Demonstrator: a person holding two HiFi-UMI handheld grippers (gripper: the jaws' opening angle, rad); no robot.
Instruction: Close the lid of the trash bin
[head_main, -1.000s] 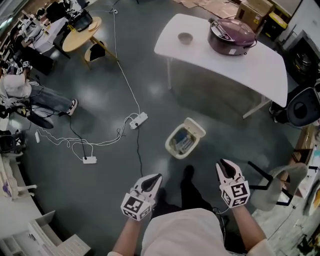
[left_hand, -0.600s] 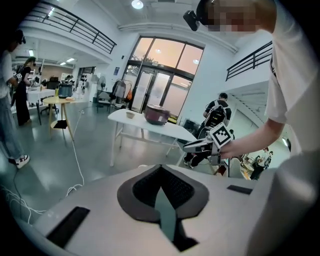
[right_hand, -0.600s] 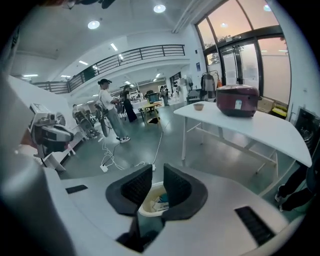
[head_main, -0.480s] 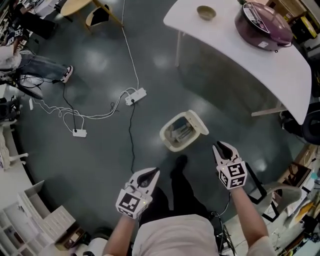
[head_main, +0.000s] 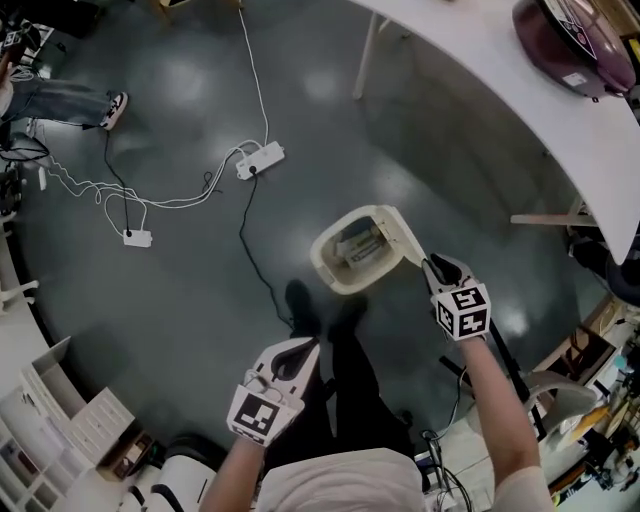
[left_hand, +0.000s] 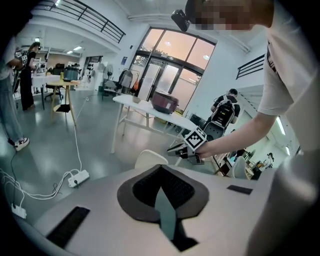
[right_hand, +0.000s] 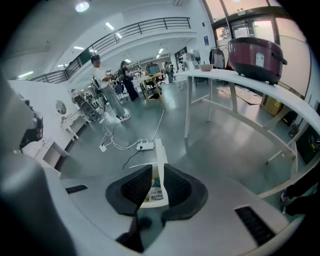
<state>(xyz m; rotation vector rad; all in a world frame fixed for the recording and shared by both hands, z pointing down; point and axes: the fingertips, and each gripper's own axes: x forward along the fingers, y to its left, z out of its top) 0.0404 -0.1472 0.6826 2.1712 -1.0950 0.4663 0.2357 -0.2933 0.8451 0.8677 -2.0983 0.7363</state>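
Nearest the person, the left gripper (head_main: 303, 348) hangs low, its jaws pressed together on nothing. The right gripper (head_main: 433, 265) reaches out to the trash bin (head_main: 328, 262), which sits on the floor just ahead of the person's feet. The bin's lid (head_main: 404, 234) stands up on the side nearest that gripper. The right jaws are a little apart, with the lid's thin edge in the gap; I can't tell whether the pads touch it.

The lid looks like light, stiff plastic on a hinge, so I'd reckon a push at its top edge would tip it shut, though the bin may skid. A black cable (head_main: 252, 262) runs close by the bin. A power strip (head_main: 259, 159) lies beyond it, and a white table (head_main: 470, 85) stands further off. None of these blocks the lid.
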